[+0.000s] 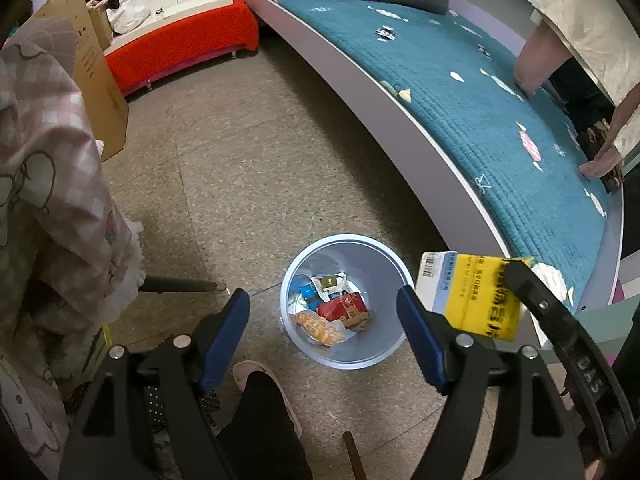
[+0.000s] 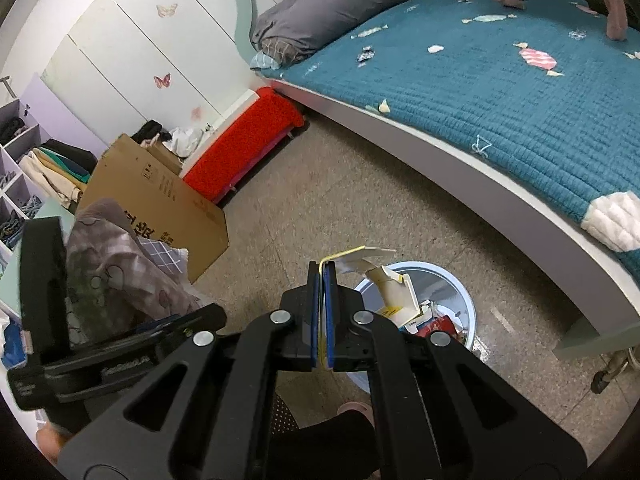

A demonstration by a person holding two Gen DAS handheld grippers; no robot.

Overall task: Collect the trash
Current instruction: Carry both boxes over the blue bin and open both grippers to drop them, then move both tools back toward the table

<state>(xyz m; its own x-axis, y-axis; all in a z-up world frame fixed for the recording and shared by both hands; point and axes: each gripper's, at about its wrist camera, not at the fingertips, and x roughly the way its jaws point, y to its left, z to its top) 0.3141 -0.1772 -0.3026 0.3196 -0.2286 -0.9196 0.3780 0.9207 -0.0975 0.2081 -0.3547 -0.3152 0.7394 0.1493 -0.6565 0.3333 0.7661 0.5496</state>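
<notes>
Yellow-and-white card: a flattened box (image 1: 468, 292), pinched by one edge between the closed pads of the right gripper (image 2: 322, 268) and hung just over the near rim of the pale blue bin (image 1: 360, 354). Held thin-side-on like that, most likely, so as to slide in past the rim once let go. Left gripper (image 1: 322, 296) spread wide, empty, poised above the same bin with nothing between its pads; judged to be free for the next piece. Inside the bin already: a red packet, an orange wrapper and some blue-and-white scraps (image 1: 340, 312), loose on the bottom.

More to collect, by the look of it. Scattered across the teal quilted bed (image 2: 500, 120): a pink striped sweet wrapper (image 2: 538, 58) toward the far side, small pale scraps near the long edge, and a crumpled white wad (image 2: 612, 220) at the near corner, just above the bin. Bin set close against the bed's long edge, presumably for short carries.

Speckled grey-brown floor (image 1: 240, 160), bare around the bin. Further off: a red-covered low bench (image 1: 180, 44) at the bed's head end, a leaning sheet of brown cardboard (image 2: 160, 200), a grey pillow (image 2: 332, 12), white wardrobe doors with butterfly stickers. A person's hand (image 1: 600, 164) resting on the quilt at its far side.
</notes>
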